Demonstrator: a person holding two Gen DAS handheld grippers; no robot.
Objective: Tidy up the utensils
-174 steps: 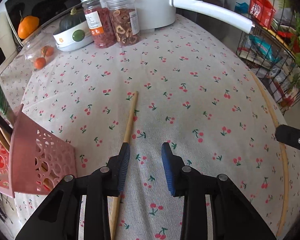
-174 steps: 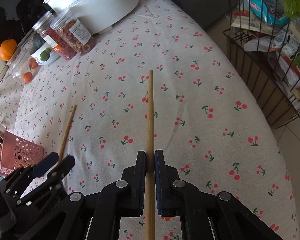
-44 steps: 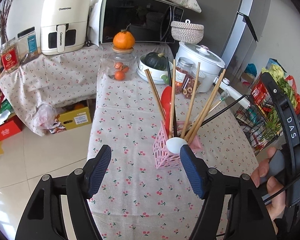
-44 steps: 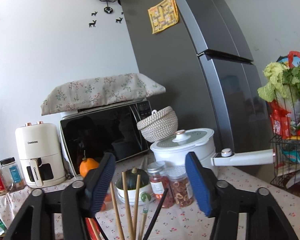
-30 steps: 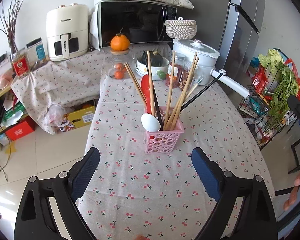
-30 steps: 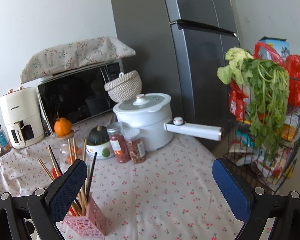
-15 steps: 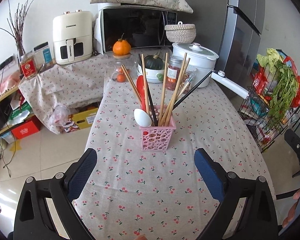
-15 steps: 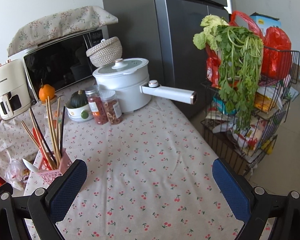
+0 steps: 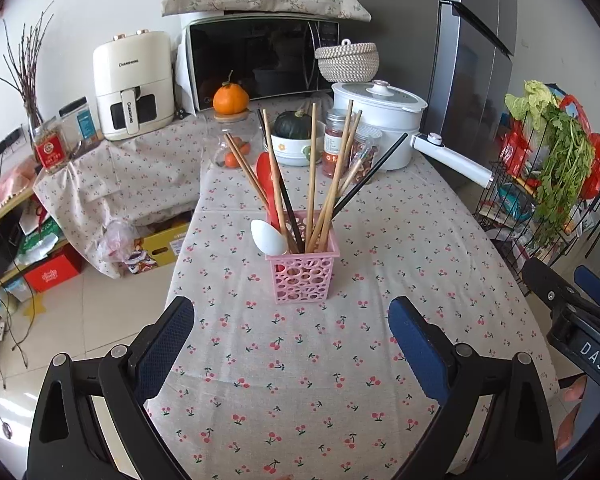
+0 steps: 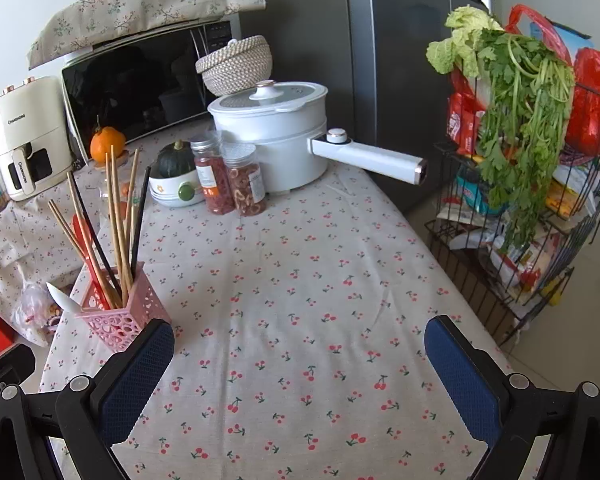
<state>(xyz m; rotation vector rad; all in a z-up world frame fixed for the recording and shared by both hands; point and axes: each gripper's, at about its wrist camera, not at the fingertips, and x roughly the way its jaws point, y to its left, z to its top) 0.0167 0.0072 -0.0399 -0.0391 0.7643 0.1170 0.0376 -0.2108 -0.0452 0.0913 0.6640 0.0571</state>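
A pink perforated utensil holder (image 9: pixel 302 276) (image 10: pixel 121 317) stands upright on the cherry-print tablecloth (image 9: pixel 340 360) (image 10: pixel 300 300). Several wooden chopsticks (image 9: pixel 312 176) (image 10: pixel 116 216), black chopsticks (image 9: pixel 372 176), a red spoon (image 9: pixel 266 184) and a white spoon (image 9: pixel 267 237) (image 10: pixel 62 298) stick out of it. My left gripper (image 9: pixel 290 332) hangs wide open in front of the holder, well short of it, holding nothing. My right gripper (image 10: pixel 300 356) is also wide open and empty, with the holder just beyond its left finger.
At the table's far end stand a white pot with a long handle (image 9: pixel 384 120) (image 10: pixel 284 136), two jars (image 10: pixel 232 184), a bowl with a green squash (image 9: pixel 294 136) and an orange (image 9: pixel 231 98). A wire rack of greens (image 10: pixel 520 140) stands beyond the right edge.
Both grippers pulled back from the table; earlier the right held a wooden chopstick and another lay on the cloth. Now both are wide open and the holder stands centred with the utensils inside.
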